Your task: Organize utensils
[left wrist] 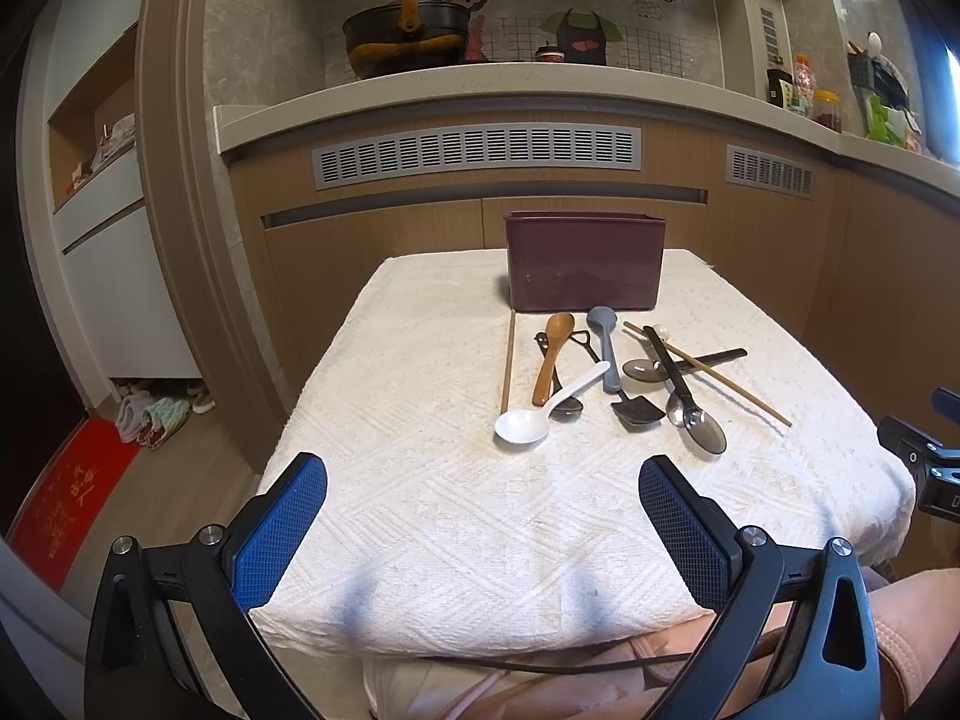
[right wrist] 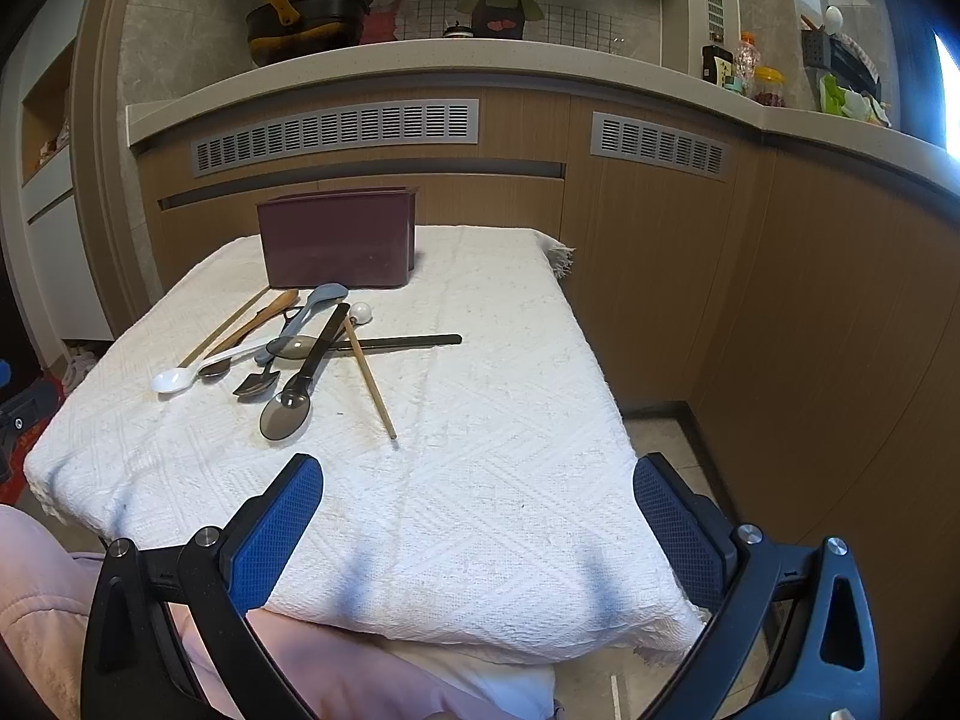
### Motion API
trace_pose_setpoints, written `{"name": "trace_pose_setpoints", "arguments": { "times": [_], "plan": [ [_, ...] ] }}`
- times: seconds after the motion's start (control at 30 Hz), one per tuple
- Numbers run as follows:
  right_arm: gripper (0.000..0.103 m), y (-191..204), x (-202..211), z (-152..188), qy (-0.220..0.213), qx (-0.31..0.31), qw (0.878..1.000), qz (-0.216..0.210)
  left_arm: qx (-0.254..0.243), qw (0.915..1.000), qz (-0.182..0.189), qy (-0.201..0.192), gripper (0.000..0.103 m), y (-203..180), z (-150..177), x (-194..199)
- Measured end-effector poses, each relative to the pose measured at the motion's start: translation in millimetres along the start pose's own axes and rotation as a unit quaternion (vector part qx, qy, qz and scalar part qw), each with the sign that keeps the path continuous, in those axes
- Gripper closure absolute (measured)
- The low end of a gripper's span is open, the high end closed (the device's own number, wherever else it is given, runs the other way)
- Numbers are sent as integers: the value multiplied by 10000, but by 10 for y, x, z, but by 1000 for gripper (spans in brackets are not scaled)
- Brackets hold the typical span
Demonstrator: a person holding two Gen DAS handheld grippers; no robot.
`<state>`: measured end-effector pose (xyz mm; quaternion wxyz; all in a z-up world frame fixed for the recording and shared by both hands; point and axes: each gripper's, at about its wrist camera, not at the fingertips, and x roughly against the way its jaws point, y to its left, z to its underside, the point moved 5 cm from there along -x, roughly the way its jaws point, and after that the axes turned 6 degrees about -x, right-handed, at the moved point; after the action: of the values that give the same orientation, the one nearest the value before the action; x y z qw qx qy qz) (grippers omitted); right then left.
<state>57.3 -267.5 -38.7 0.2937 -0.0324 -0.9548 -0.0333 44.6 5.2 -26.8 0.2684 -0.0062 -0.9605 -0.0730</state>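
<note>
A dark maroon box (left wrist: 585, 261) (right wrist: 339, 239) stands at the far side of a small table draped in a white cloth (left wrist: 420, 510) (right wrist: 480, 480). In front of it lies a loose pile of utensils: a wooden spoon (left wrist: 552, 357), a white plastic spoon (left wrist: 531, 417) (right wrist: 180, 377), a grey spoon (left wrist: 606, 354), dark smoky spoons (left wrist: 696, 414) (right wrist: 288, 411) and chopsticks (left wrist: 509, 363) (right wrist: 369, 378). My left gripper (left wrist: 483, 498) is open above the cloth's near edge, well short of the pile. My right gripper (right wrist: 477, 498) is open too, nearer the right edge, holding nothing.
Wooden kitchen cabinets with grey vents (left wrist: 477, 153) rise just behind the table under a counter holding a black pot (left wrist: 408, 36) and bottles (right wrist: 744, 69). A person's pink-clad lap (right wrist: 60, 600) is at the near edge. Slippers (left wrist: 156, 414) and a red mat (left wrist: 66, 498) lie on the floor left.
</note>
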Motion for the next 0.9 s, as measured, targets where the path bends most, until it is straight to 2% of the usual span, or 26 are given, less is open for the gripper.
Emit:
{"name": "trace_pose_setpoints", "arguments": {
  "times": [0.17,0.33,0.53,0.67,0.77,0.9],
  "plan": [
    [0,-34,12,-63,-131,-58,9999,9,-44,9999,19,114,0,1,-39,-39],
    [0,-13,1,-271,-373,3,9993,-71,-143,9996,213,102,0,-26,-208,-123],
    [0,130,-144,-632,-677,384,9969,152,-200,9993,274,-172,0,-9,-526,-288],
    [0,302,-354,-835,-563,784,9953,108,-149,9983,544,-174,0,14,-727,-520],
    [0,412,-523,-956,-465,913,9947,32,-153,9987,464,-159,0,43,-836,-712],
    [0,502,-792,-1083,-217,784,9965,-164,-130,9990,373,-185,0,123,-977,-929]
  ]
}}
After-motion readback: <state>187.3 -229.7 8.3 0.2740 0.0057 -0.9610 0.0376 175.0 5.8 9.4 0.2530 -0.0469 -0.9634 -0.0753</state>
